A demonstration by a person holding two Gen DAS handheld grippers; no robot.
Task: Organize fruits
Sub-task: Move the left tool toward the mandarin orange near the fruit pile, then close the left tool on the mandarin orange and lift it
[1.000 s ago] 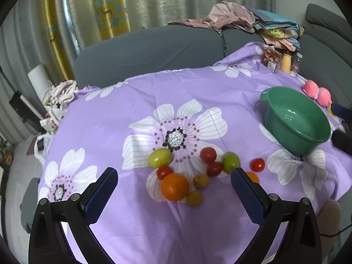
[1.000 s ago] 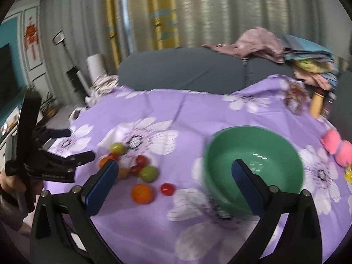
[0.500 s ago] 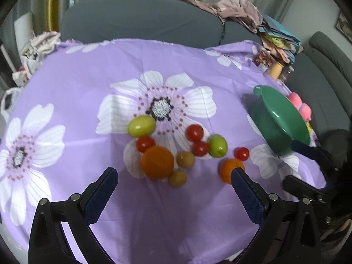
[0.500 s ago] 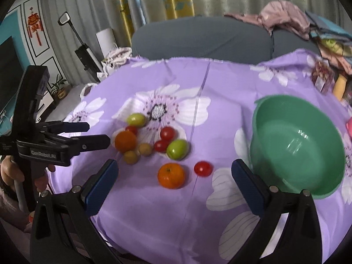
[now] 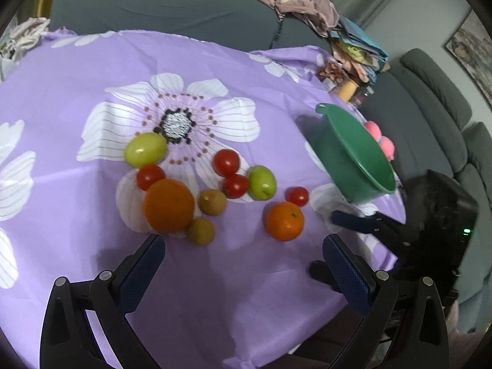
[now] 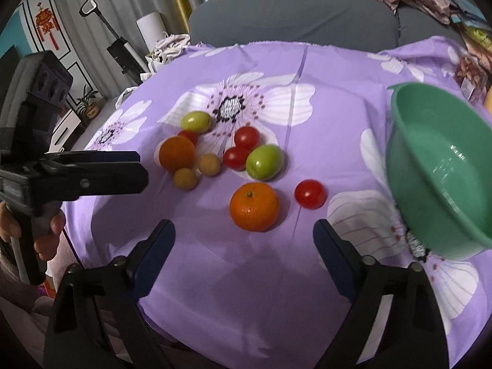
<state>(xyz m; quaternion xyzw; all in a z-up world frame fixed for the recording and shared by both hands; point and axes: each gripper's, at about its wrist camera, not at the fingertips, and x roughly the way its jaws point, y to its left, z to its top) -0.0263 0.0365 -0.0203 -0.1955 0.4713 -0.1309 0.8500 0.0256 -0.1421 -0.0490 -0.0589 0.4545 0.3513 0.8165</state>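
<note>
Two handheld grippers, black plastic throughout. On the left gripper (image 5: pixel 243 259): angular black finger arms, round silver screws at the pivots, dark blue textured pads (image 5: pixel 143 273) on the inner faces. Same build on the right gripper (image 6: pixel 244 247): black arms, silver screw heads, dark blue pads (image 6: pixel 333 256). From the right wrist view, a boxy black housing atop the left unit, a pistol-style handle below, small pale lettering on the side, too small to read. A hand (image 6: pixel 46 230) wrapped around that handle. A small green light on the right unit's dark body.
</note>
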